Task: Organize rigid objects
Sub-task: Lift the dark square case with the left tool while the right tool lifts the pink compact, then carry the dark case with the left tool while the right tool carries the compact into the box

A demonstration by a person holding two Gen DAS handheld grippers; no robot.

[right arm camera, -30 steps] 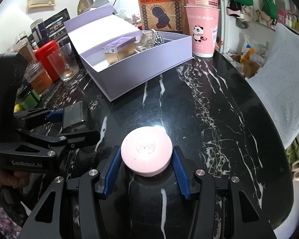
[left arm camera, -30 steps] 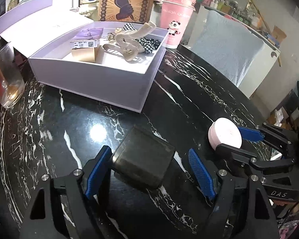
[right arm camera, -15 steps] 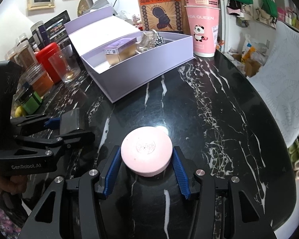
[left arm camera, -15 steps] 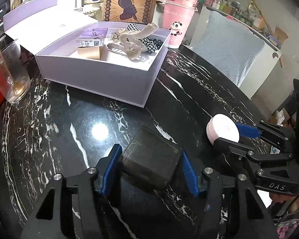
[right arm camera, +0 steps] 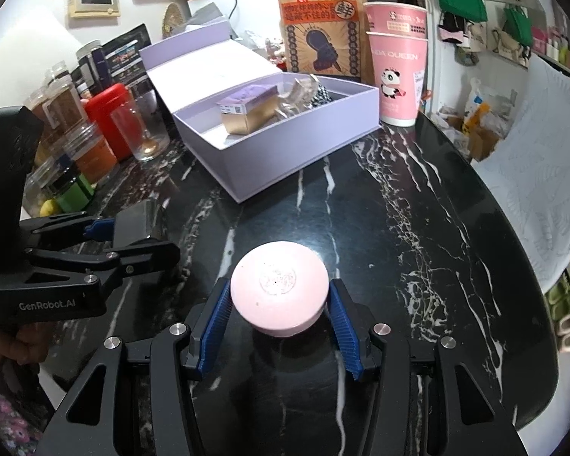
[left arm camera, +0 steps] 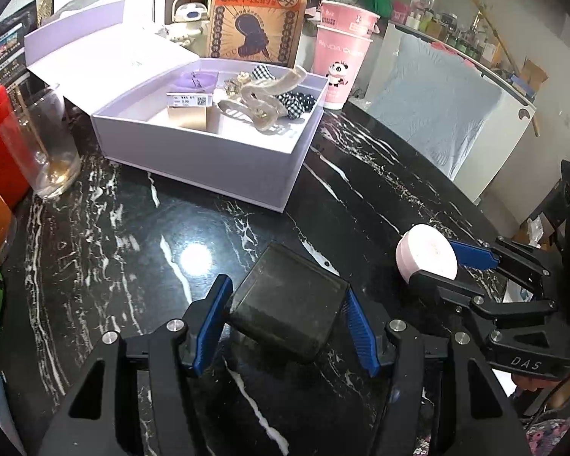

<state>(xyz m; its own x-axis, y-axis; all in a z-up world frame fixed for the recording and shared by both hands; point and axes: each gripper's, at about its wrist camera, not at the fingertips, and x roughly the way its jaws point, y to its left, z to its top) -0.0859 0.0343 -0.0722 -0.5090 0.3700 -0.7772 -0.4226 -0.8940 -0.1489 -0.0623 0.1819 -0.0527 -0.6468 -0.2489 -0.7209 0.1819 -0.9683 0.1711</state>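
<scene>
Left tool (left arm camera: pixel 287 323) clamps the dark box (left arm camera: pixel 288 306); right tool (right arm camera: pixel 279 317) clamps the pink round case (right arm camera: pixel 279 288). The open lilac box (left arm camera: pixel 209 152) lies ahead, across the worktop (left arm camera: pixel 114 247), nearer the left tool.

Black claws (left arm camera: pixel 287 323) (right arm camera: pixel 279 317) — blue ribbed pads, silver screws.

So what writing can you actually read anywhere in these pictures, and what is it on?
"GenRobot.AI": on the left gripper, on its black body.
"DAS": on the right gripper, on its body.
"PANDA QUEEN", partly cut off: on the pink cup.
Large Chinese characters: on the brown paper bag; I can't read them reliably.
White price label: on the gold box; too small to read.
</scene>
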